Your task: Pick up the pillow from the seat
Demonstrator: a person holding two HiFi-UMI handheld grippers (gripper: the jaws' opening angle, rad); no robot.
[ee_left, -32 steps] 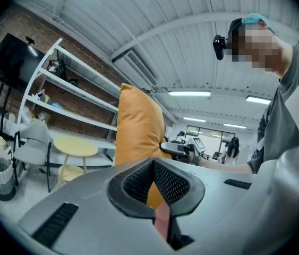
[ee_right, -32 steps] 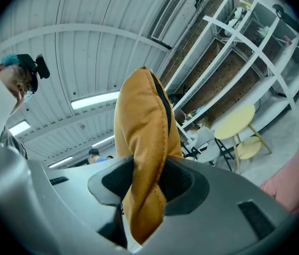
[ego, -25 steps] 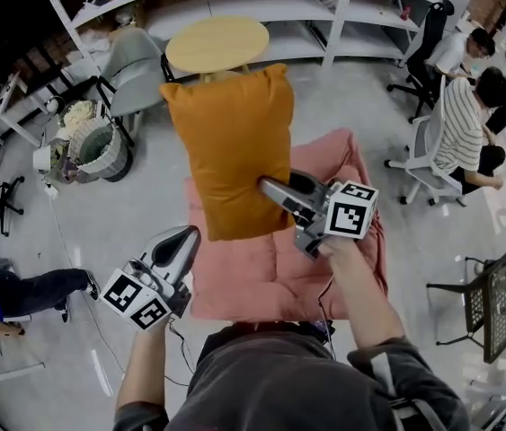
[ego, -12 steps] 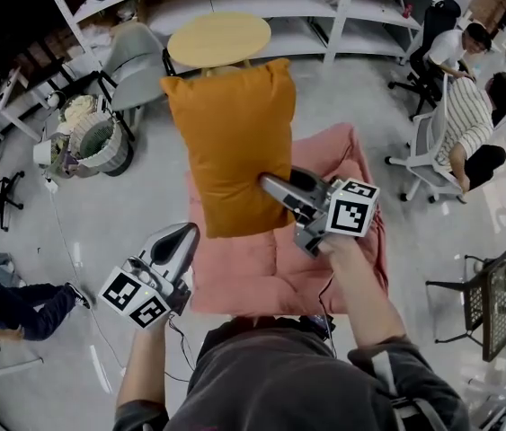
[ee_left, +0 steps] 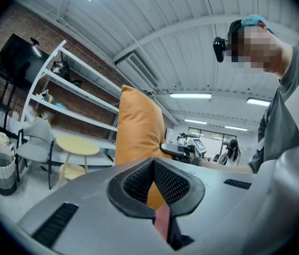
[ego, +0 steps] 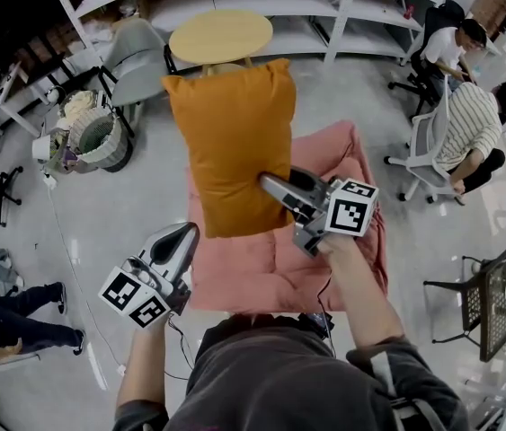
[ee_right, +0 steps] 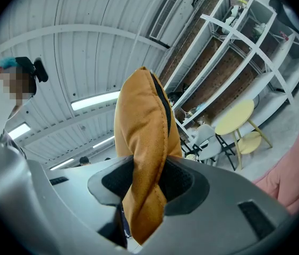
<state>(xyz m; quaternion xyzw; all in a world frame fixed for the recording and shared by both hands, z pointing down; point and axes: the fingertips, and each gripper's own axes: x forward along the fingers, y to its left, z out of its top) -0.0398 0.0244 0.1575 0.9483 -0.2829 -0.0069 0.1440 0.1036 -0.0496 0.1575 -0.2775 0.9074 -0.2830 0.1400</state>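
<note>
My right gripper [ego: 269, 185] clamps the orange pillow [ego: 230, 133] (hanging upright) over the pink seat [ego: 253, 272]; my left gripper [ego: 186, 233] is closed and empty.

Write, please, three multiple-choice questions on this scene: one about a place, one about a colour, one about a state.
1. Where is the pillow? A on the round table; B in the air, off the pink seat; C on the floor.
2. What colour is the pillow? A orange; B grey; C white.
3. How is the right tool? A open and empty; B shut on the pillow; C out of view.
Answers: B, it hangs from the tool; A, orange in every view; B, the jaws pinch its edge.
</note>
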